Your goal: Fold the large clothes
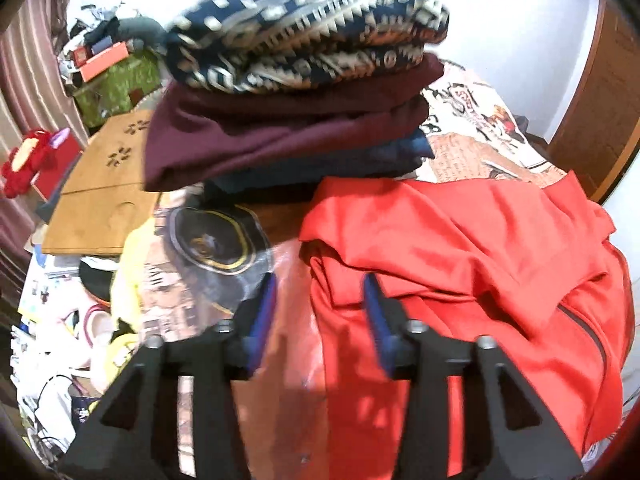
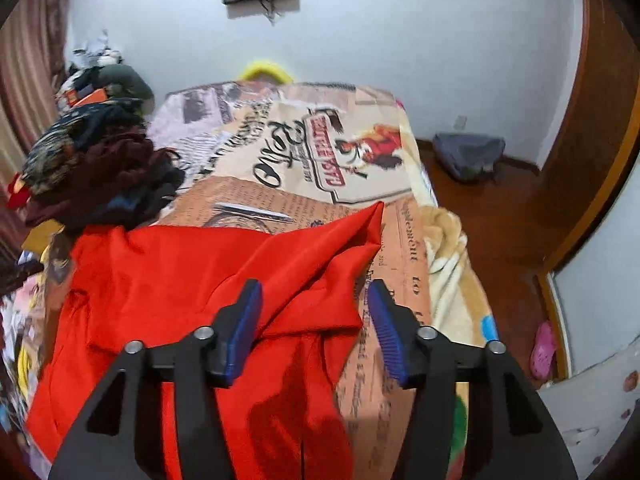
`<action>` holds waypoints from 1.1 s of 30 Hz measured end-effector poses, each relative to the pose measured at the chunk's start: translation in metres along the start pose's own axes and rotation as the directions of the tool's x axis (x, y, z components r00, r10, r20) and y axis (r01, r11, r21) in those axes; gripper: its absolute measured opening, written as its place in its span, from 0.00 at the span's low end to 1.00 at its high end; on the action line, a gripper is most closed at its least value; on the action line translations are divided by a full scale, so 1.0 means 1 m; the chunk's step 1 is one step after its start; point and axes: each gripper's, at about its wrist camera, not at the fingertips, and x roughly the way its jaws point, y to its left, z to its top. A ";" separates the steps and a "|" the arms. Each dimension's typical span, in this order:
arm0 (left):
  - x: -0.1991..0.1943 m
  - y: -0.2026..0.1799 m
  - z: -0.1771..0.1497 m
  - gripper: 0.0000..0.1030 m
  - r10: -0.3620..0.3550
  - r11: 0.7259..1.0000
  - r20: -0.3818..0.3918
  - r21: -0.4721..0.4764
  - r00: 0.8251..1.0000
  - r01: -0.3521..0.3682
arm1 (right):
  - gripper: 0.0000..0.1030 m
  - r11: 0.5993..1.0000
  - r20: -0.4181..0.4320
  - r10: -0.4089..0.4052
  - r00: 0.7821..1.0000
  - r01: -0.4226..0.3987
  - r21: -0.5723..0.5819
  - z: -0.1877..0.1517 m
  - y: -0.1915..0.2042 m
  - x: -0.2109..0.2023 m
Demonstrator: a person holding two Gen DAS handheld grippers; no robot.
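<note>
From the left wrist, the left gripper (image 1: 320, 312) hangs wide and empty over the red garment (image 1: 460, 264), rumpled near the folded stack (image 1: 296, 120); a careless sweep could topple it. From the right wrist, the right gripper (image 2: 314, 328) gapes empty above the garment's right edge, where a bunched pinch could set a crooked fold.

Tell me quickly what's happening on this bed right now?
A person holding a claw in each hand is folding clothes. A red garment lies rumpled on the printed bedspread. Both the left claw and right claw hover above it with jaws apart, gripping nothing. A stack of folded clothes, patterned piece on top, sits beyond the garment.
</note>
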 end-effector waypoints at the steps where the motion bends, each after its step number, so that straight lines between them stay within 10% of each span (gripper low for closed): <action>1: -0.007 0.004 -0.001 0.55 0.001 1.000 0.006 -0.001 1.000 -0.001 | 0.55 1.000 0.000 0.000 1.000 0.000 -0.010 -0.003 0.002 -0.005; 14: -0.020 0.039 -0.074 0.66 -0.060 0.997 -0.153 -0.048 0.986 0.054 | 0.55 1.000 -0.151 -0.003 0.989 0.005 0.013 -0.079 -0.006 -0.014; 27: 0.028 0.014 -0.149 0.66 -0.374 0.918 -0.318 -0.262 0.871 0.298 | 0.55 0.984 -0.280 0.103 0.954 -0.056 0.171 -0.129 -0.014 0.013; 31: 0.031 0.011 -0.153 0.66 -0.401 0.901 -0.295 -0.300 0.867 0.315 | 0.58 0.974 -0.237 0.137 0.962 -0.086 0.211 -0.135 -0.008 0.017; 33: 0.026 0.007 -0.155 0.48 -0.443 0.881 -0.276 -0.311 0.853 0.357 | 0.54 0.964 -0.203 0.164 0.965 -0.113 0.243 -0.135 -0.006 0.015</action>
